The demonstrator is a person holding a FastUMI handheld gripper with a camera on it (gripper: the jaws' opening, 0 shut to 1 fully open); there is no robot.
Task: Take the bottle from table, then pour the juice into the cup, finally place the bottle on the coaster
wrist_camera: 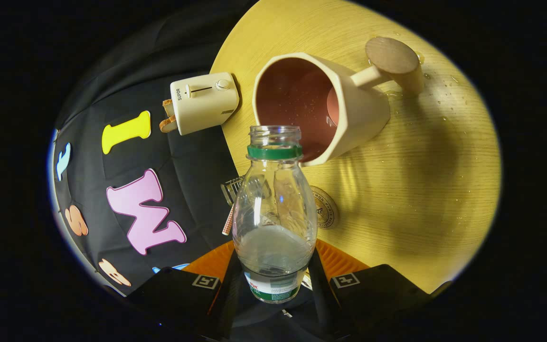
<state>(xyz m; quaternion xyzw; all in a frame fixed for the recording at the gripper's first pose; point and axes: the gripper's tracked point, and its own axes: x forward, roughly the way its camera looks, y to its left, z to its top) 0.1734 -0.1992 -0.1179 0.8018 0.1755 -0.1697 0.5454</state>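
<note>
Both fingers (216,270) of the gripper (273,280) pinched the lower body of the clear bottle (273,213), which sat between them, capless with a green neck ring and some liquid inside. Its mouth pointed at the cream cup (349,109) just beyond, on the wooden table (420,190). Water drops dotted the tabletop, and a toaster (204,102) was near the cup.

The worktop (397,190) is brightly and warmly lit; a broad soft shadow is cast across it beside the cup (321,107). Glare streaks are seen on the bottle (273,213). Straight lines are bent by fisheye distortion.
</note>
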